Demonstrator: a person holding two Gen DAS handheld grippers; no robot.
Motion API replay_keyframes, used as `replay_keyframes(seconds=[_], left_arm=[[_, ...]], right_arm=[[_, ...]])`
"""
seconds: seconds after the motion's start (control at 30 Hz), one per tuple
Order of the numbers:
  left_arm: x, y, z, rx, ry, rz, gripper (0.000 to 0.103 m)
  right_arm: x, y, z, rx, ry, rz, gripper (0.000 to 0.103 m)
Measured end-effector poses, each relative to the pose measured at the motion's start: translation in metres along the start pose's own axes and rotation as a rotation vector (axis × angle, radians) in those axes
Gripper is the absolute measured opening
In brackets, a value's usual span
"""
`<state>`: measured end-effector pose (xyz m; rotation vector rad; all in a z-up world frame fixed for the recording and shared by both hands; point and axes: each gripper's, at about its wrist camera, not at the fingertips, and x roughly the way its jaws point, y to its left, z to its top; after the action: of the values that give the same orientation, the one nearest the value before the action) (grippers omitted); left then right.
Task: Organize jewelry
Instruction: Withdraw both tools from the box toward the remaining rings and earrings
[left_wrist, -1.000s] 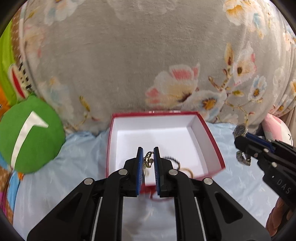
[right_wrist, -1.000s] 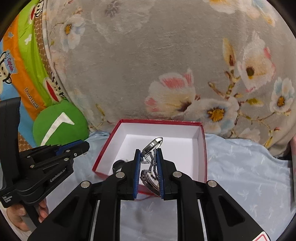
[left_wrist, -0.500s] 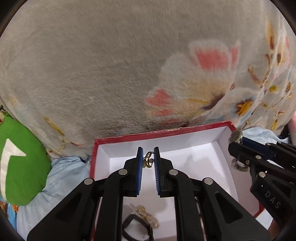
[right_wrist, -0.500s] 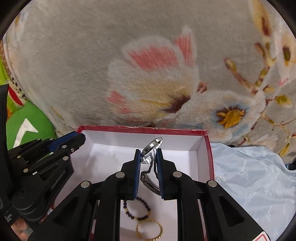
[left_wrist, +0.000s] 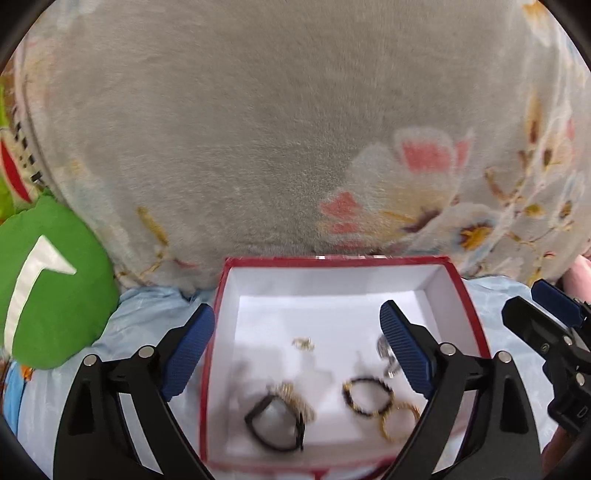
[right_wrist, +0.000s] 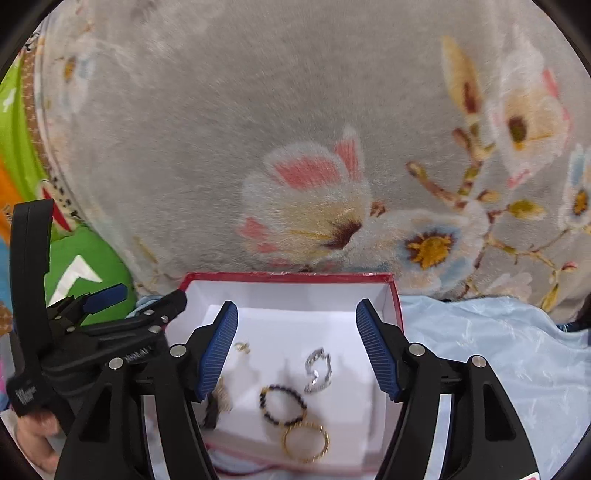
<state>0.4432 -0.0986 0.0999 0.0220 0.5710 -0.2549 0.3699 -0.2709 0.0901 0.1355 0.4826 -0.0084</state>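
Observation:
A red box with a white inside (left_wrist: 338, 263) (right_wrist: 288, 277) holds the jewelry. In it lie small gold earrings (left_wrist: 303, 343) (right_wrist: 242, 347), a silver watch (right_wrist: 318, 370) (left_wrist: 386, 356), a dark bead bracelet (left_wrist: 367, 398) (right_wrist: 282, 405), a gold bangle (left_wrist: 400, 421) (right_wrist: 306, 441), a black band (left_wrist: 275, 424) and a gold chain (left_wrist: 295, 400). My left gripper (left_wrist: 297, 345) is open and empty above the box. My right gripper (right_wrist: 297, 347) is open and empty above the box.
A grey floral plush blanket (left_wrist: 295, 129) (right_wrist: 314, 129) rises right behind the box. A green cushion (left_wrist: 48, 284) lies at the left. Light blue cloth (right_wrist: 498, 350) covers the surface. The other gripper shows at each view's edge (left_wrist: 550, 339) (right_wrist: 92, 332).
Both grippers have opened. The earrings dropped from the left one and the watch from the right one into the box. Both grippers have drawn back a little.

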Motion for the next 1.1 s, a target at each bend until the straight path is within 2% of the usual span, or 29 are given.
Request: replay_keyframes(seconds=[0.13,0.3,0.43,0.57,0.7,0.83,0.87,0.97,1.1], left_arm=[[-0.060,0.014,-0.035,0.002,0.012,-0.011,0.090],[-0.122,0.029,-0.095,0.045,0.072,0.032,0.090],[-0.158,0.036,-0.153,0.063,0.160,0.033,0.090],[-0.183,0.033,-0.217,0.093,0.245,0.046,0.090],[-0.203,0.030,-0.277,0.065,0.335,0.021,0.090],[-0.213,0.026,-0.324,0.025,0.421,-0.002,0.088],[-0.213,0.025,-0.333,0.022,0.437,-0.004,0.087],[-0.212,0.023,-0.350,0.012,0.470,-0.006,0.074],[-0.210,0.023,-0.355,-0.012,0.466,-0.004,0.073]], right_arm=[[-0.056,0.001,-0.027,0.015,0.018,0.038,0.069],[-0.124,0.009,-0.083,-0.059,0.049,-0.013,0.070],[-0.167,0.020,-0.138,-0.128,0.094,-0.075,0.070],[-0.201,0.022,-0.191,-0.100,0.156,-0.082,0.070],[-0.222,0.020,-0.235,-0.060,0.211,-0.103,0.070],[-0.232,0.019,-0.263,-0.038,0.251,-0.129,0.070],[-0.233,0.019,-0.268,-0.028,0.264,-0.126,0.070],[-0.235,0.020,-0.282,0.003,0.291,-0.115,0.070],[-0.236,0.026,-0.291,0.016,0.308,-0.098,0.070]])
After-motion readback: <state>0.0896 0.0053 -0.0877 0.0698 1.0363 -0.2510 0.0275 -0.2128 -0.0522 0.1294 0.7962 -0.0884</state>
